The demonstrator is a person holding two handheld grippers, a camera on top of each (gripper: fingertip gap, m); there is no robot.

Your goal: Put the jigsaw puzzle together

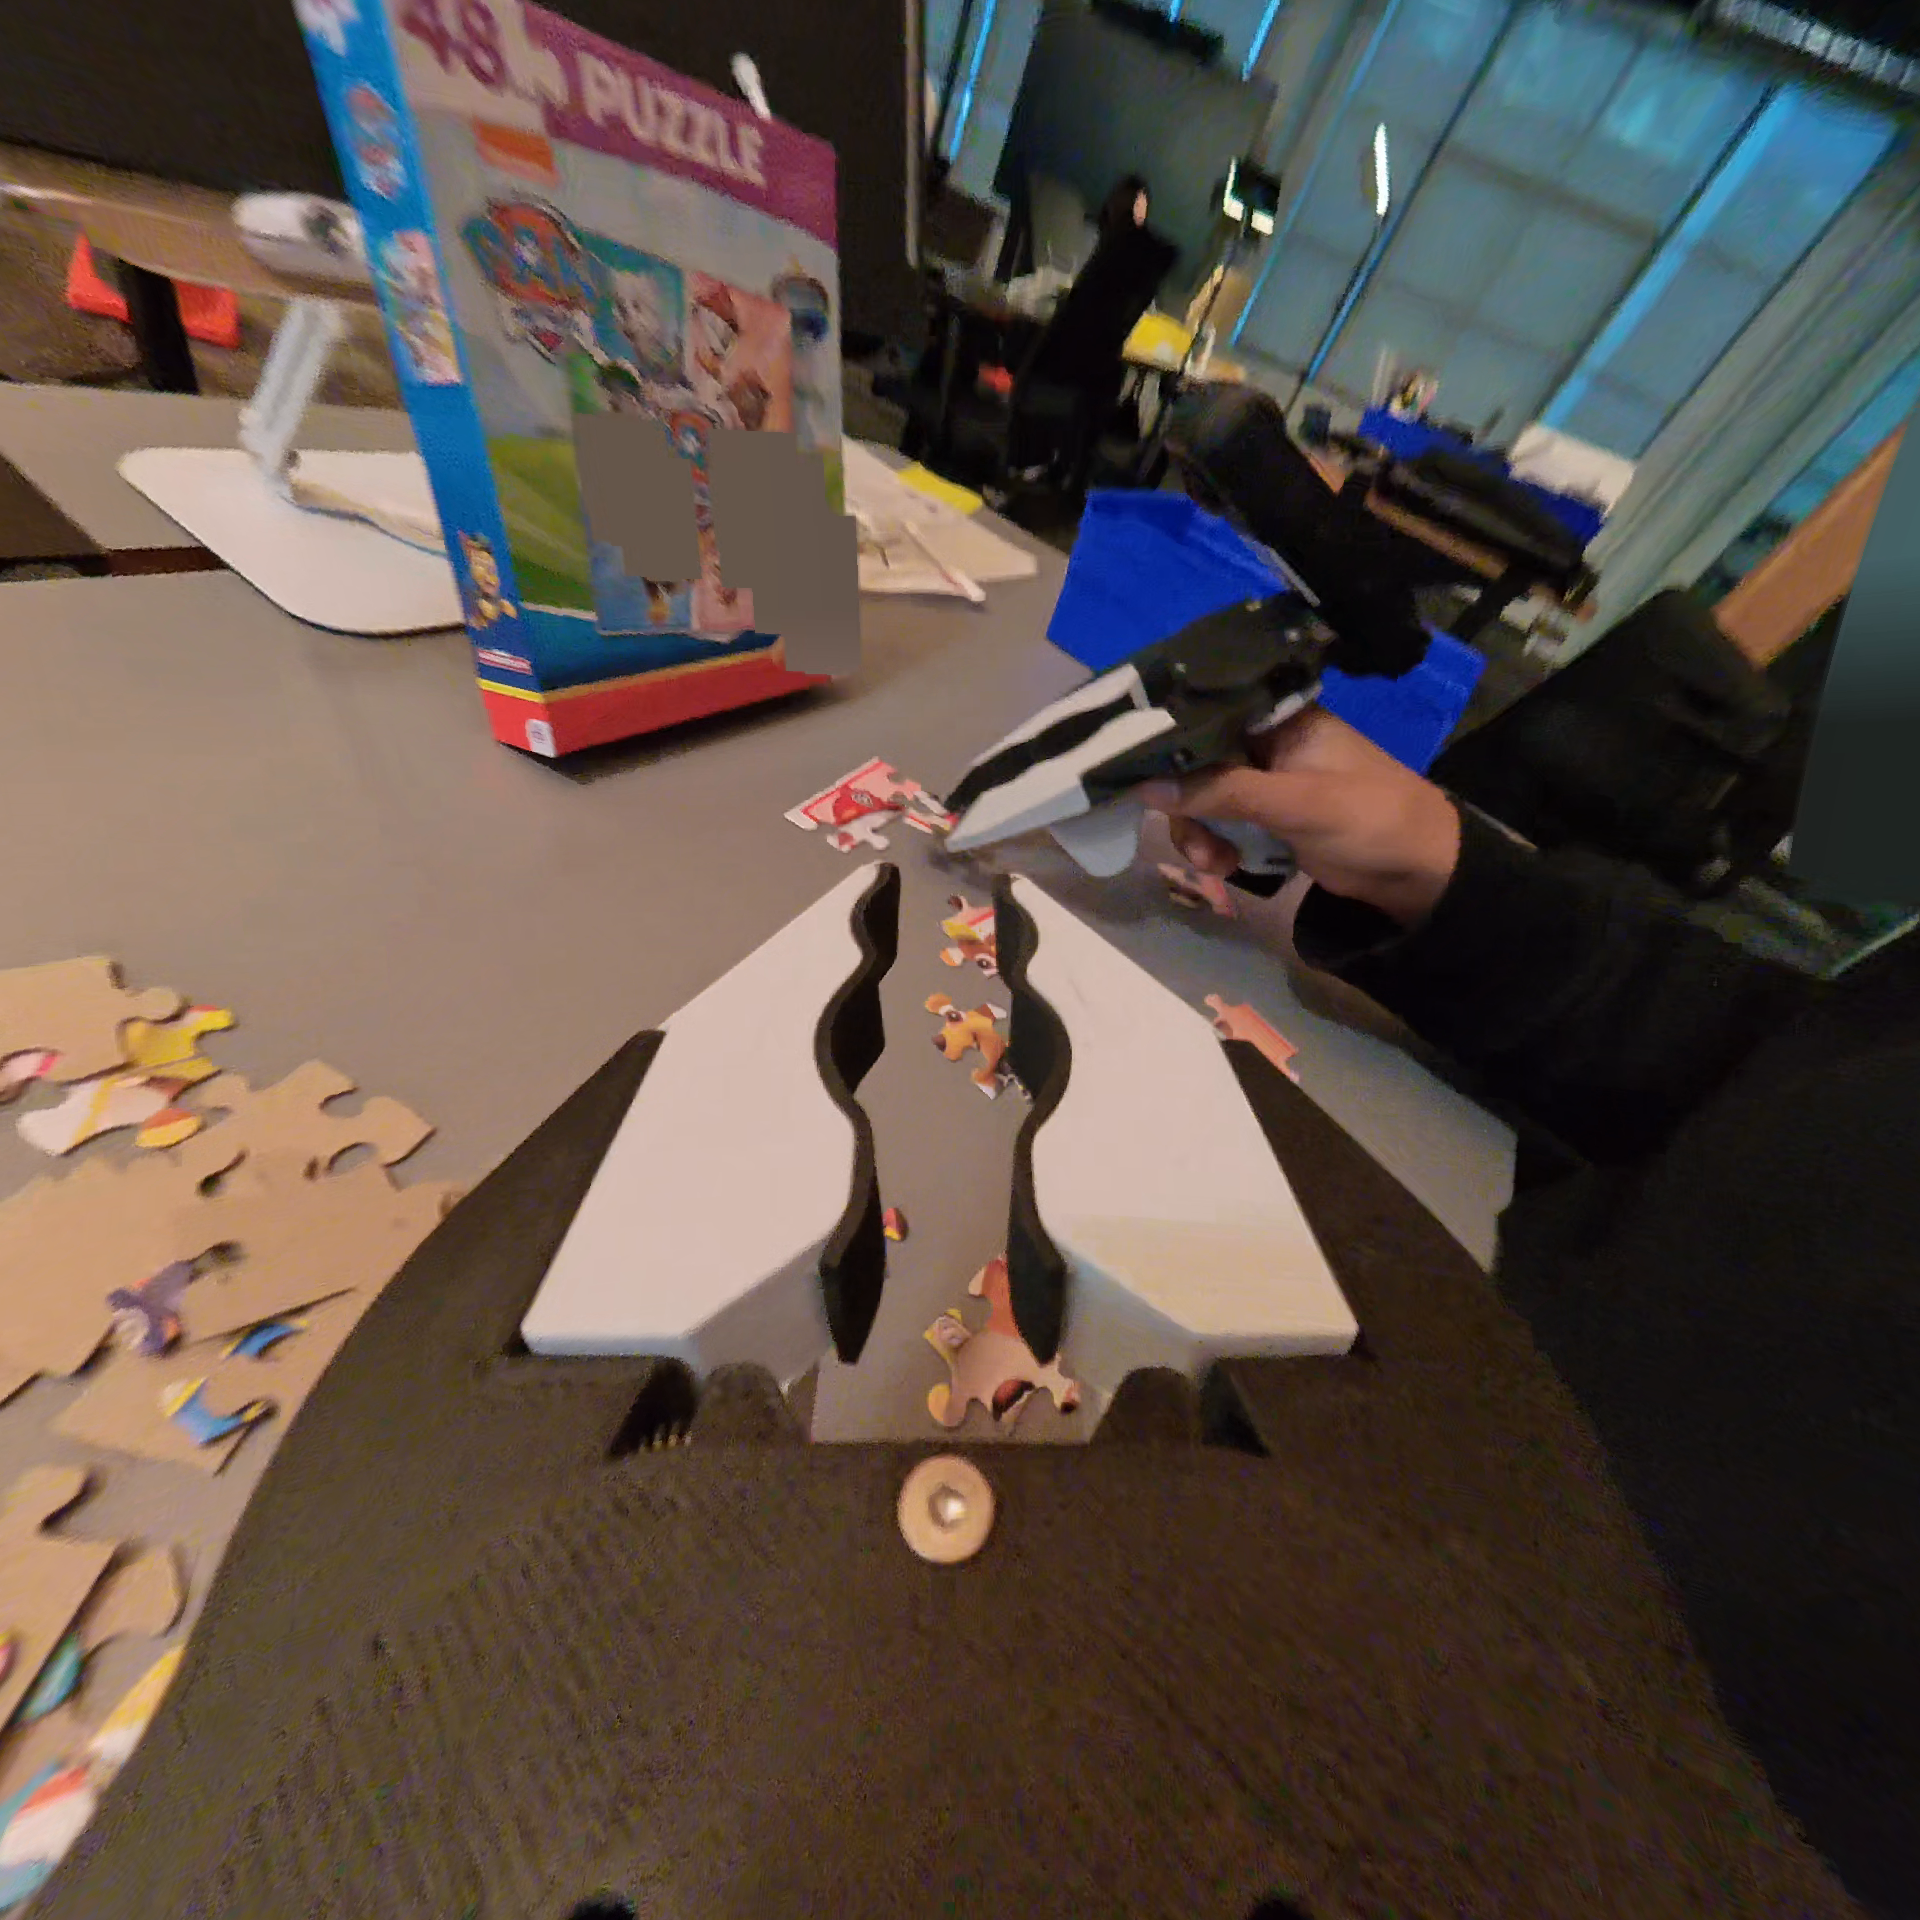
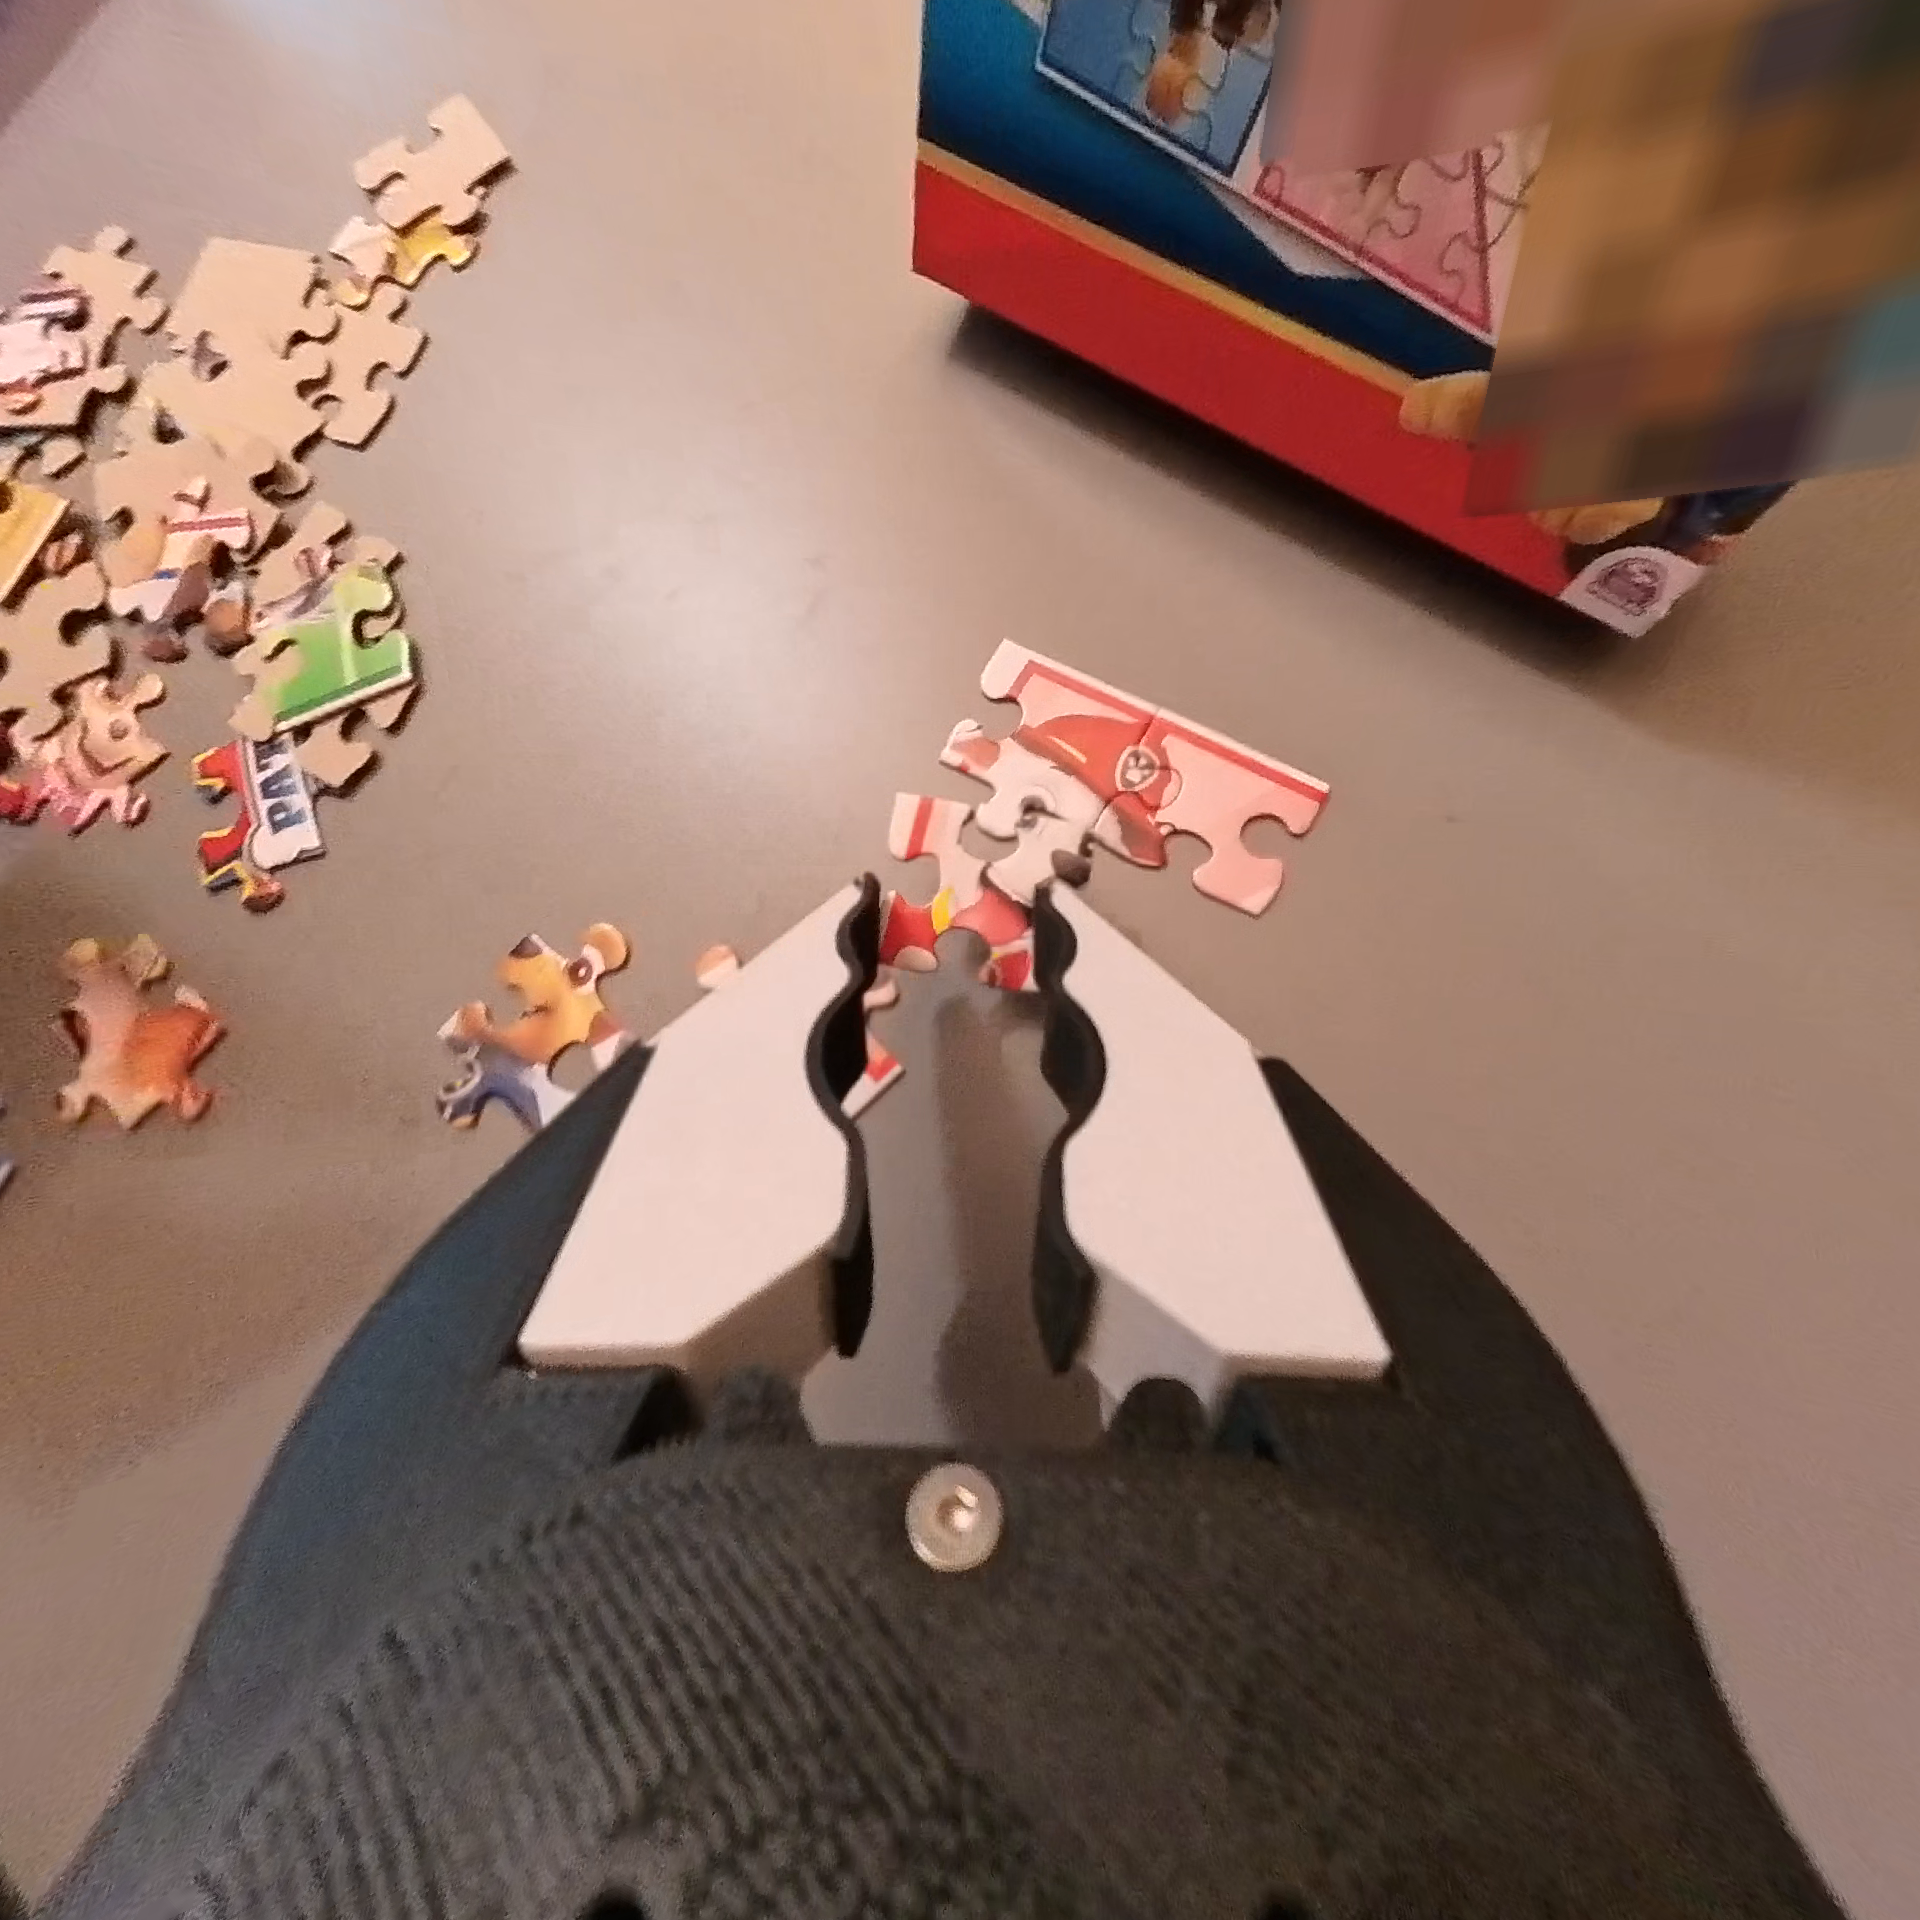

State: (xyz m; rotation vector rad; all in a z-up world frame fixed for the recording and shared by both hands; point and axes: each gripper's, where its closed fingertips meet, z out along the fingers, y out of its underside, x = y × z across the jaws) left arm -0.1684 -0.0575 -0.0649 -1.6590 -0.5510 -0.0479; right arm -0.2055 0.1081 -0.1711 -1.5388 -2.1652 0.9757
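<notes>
Your left gripper [image 1: 945, 883] hangs low over the tabletop, angled forward and down, its fingers [image 1: 748, 1091] standing a narrow way apart with nothing clamped between them. Your right gripper [image 2: 961, 904] tilts steeply down, tips almost at the surface, the two fingers [image 2: 1153, 1132] set a little wider and bracketing a puzzle piece; whether the pads press it cannot be told. Your right hand [image 1: 1320, 800] wraps the handle, dark sleeve behind it.

Left wrist view looks low and forward across the grey table [image 1: 312, 831] toward the puzzle box [image 1: 623, 416], right wrist view looks steeply down, close; both share the joined red pieces [image 2: 1122, 790] and box base
</notes>
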